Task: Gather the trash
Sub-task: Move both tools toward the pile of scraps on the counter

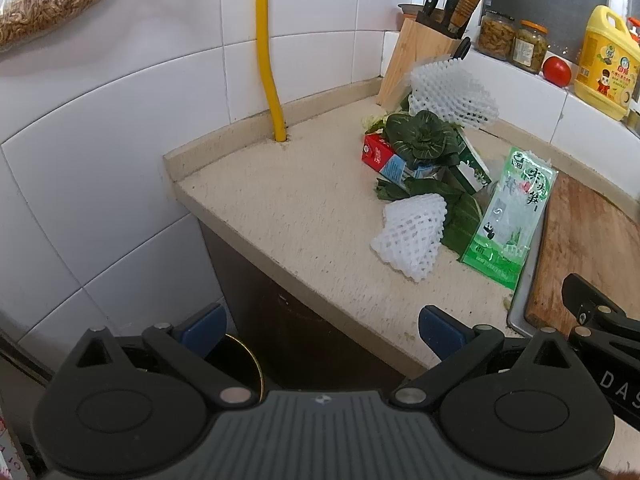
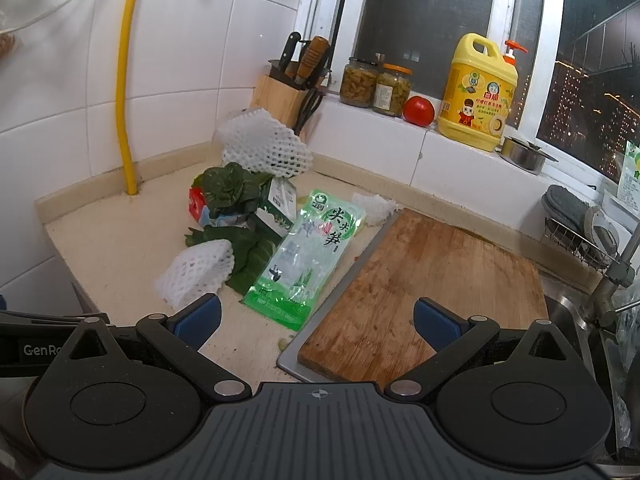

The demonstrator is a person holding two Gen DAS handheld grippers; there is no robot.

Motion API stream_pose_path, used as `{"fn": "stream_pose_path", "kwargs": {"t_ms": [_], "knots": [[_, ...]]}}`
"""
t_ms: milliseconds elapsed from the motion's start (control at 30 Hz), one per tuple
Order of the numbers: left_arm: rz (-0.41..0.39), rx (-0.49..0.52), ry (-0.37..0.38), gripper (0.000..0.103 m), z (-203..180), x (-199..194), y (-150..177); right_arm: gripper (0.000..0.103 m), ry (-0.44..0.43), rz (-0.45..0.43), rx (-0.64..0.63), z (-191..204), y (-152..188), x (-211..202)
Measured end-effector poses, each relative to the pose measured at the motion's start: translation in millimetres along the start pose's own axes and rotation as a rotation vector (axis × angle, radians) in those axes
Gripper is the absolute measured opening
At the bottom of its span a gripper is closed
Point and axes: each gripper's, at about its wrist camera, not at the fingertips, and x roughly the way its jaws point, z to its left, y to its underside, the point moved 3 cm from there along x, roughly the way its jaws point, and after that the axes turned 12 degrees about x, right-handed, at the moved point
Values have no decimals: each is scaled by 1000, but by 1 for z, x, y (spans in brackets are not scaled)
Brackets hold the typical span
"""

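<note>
A heap of trash lies on the beige counter [image 1: 280, 216]: a white foam net [image 1: 410, 236] [image 2: 196, 270] in front, a bigger foam net [image 1: 452, 94] [image 2: 262, 144] behind, wilted green leaves [image 1: 420, 138] [image 2: 228, 192], a red carton [image 1: 378, 154], a green-white carton [image 2: 276, 208] and a green plastic wrapper [image 1: 508, 220] [image 2: 306, 256]. My left gripper [image 1: 320, 330] is open with nothing between its fingers, held short of the counter's front edge. My right gripper [image 2: 316, 322] is open too, hovering near the wrapper's front end and the cutting board.
A wooden cutting board [image 2: 424, 288] on a metal tray lies right of the trash. Behind stand a knife block [image 2: 284, 92], two jars [image 2: 374, 82], a tomato [image 2: 418, 110] and a yellow detergent bottle [image 2: 476, 92]. A yellow pipe [image 1: 268, 60] enters the counter. A dark bin [image 1: 236, 364] sits below.
</note>
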Motion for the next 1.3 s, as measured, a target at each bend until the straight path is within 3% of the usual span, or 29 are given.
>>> {"fn": "stream_pose_path", "kwargs": {"t_ms": [300, 433, 1300], "knots": [[29, -33, -17, 98, 12, -2, 7, 103, -17, 20, -14, 9, 1, 0], [3, -51, -61, 98, 26, -4, 11, 103, -45, 21, -35, 20, 0, 0], [30, -188, -184, 96, 70, -8, 30, 103, -197, 34, -143, 77, 0, 3]]}}
